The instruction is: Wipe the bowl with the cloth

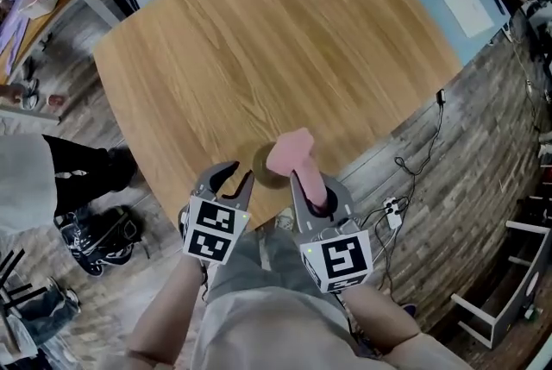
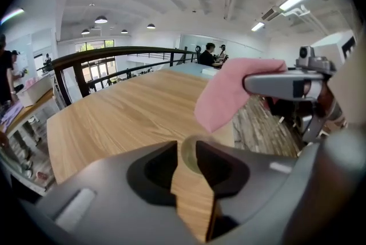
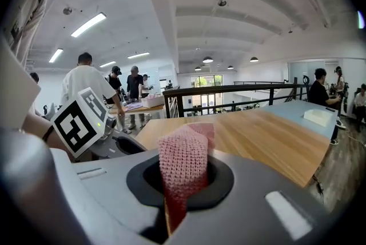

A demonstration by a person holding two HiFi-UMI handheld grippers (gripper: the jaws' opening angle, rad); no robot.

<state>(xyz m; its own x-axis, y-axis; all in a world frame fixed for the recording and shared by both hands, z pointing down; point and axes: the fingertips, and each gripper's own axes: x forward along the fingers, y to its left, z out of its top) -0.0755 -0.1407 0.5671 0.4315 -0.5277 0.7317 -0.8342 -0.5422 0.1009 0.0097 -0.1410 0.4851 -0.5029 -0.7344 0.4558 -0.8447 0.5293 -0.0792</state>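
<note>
A small olive-brown bowl (image 1: pixel 262 164) sits on the round wooden table (image 1: pixel 259 40), close to its near edge. My right gripper (image 1: pixel 306 180) is shut on a pink knitted cloth (image 1: pixel 291 151), whose free end hangs over the bowl's right side. In the right gripper view the cloth (image 3: pixel 184 161) stands up out of the right gripper (image 3: pixel 182 181). My left gripper (image 1: pixel 237 175) is just left of the bowl with its jaws apart. In the left gripper view the bowl's rim (image 2: pixel 189 157) shows in the gap of the left gripper (image 2: pixel 184 153), and no pad presses on it. The cloth (image 2: pixel 226 92) hangs above.
A black railing (image 2: pixel 114 55) runs behind the table. A pale blue table with a white sheet (image 1: pixel 467 10) stands at the far right. Cables and a power strip (image 1: pixel 392 209) lie on the wooden floor. Black shoes (image 1: pixel 95 235) lie at the left. People (image 3: pixel 86 87) stand farther off.
</note>
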